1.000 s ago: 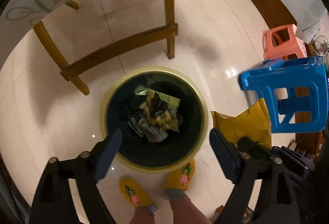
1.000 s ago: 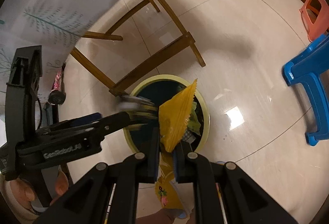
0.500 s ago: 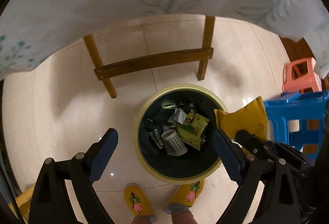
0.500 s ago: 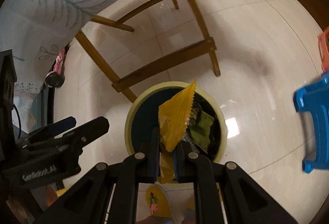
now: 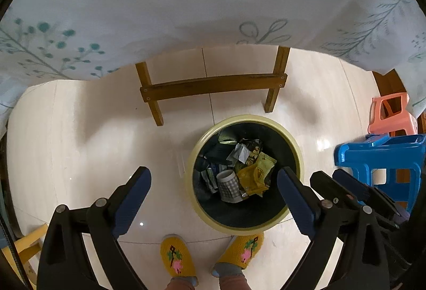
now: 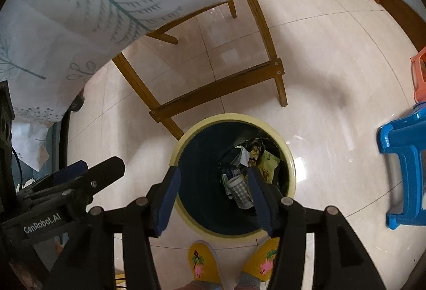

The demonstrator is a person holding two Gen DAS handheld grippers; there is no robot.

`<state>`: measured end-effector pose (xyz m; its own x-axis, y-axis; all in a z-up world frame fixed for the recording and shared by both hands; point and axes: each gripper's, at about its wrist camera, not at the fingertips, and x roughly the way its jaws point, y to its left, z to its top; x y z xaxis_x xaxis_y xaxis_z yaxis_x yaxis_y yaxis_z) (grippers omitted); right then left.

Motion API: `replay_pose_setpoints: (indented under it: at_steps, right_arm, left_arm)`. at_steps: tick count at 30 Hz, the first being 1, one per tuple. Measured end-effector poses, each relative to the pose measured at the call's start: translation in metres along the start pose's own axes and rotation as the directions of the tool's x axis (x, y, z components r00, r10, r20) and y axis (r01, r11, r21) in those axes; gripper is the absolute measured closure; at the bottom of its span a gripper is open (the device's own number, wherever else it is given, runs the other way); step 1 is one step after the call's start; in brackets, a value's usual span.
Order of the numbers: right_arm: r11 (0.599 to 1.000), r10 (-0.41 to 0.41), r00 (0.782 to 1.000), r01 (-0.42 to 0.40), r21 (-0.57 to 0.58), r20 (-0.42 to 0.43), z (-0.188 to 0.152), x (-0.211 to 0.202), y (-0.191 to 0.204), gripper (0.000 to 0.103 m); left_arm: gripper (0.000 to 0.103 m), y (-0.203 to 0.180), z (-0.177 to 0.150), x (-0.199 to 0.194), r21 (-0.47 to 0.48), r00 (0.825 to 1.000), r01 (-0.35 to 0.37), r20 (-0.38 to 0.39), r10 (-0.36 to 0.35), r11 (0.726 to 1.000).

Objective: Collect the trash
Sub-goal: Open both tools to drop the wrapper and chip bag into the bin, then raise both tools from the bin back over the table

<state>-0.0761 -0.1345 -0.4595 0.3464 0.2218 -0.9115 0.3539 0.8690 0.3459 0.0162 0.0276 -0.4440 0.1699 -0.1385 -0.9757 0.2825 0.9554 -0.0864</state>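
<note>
The round trash bin [image 5: 298, 154], pale yellow at the rim and dark inside, stands on the tiled floor and holds a yellow snack bag [image 5: 251, 178], a checked paper cup [image 5: 228, 184] and crumpled wrappers [image 5: 243, 150]. The right gripper [image 6: 213, 183] has just been opening, nothing between its jaws (it hangs over the bin). The left gripper [image 5: 213, 180] gapes wide, empty; its body reads "GenRobot.AI".

Yellow wrapper [image 5: 251, 178] crumpled in bin [image 5: 293, 142]
</note>
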Motion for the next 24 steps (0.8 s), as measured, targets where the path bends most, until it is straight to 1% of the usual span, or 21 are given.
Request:
replay_pose_setpoints:
  at_steps: [3,7,12,17,24]
  right_arm:
    - [1.000,-0.006,1.000,0.005,0.008,0.010,-0.001,-0.015,0.002,0.049]
    - [1.000,-0.011,1.000,0.010,0.024,0.023,-0.003,-0.046,0.010,0.049]
    - [1.000,-0.008,0.999,0.007,0.030,0.052,0.000,-0.098,0.024,0.049]
    - [0.999,0.007,0.995,-0.010,0.034,0.101,0.006,-0.159,0.041,0.049]
    - [0.999,0.024,0.984,-0.032,0.042,0.177,0.016,-0.235,0.060,0.049]
  left_arm:
    - [0.008,-0.001,0.001,-0.017,0.001,1.000,0.002,0.004,-0.002,1.000]
    - [0.008,-0.002,0.003,-0.053,0.014,1.000,0.012,0.003,-0.012,1.000]
    - [0.008,-0.008,0.006,-0.107,0.055,0.999,0.035,0.003,-0.035,0.998]
    - [0.008,-0.016,0.011,-0.167,0.108,0.998,0.065,0.007,-0.066,0.992]
    - [0.008,-0.026,0.030,-0.248,0.154,0.992,0.103,0.061,-0.114,0.983]
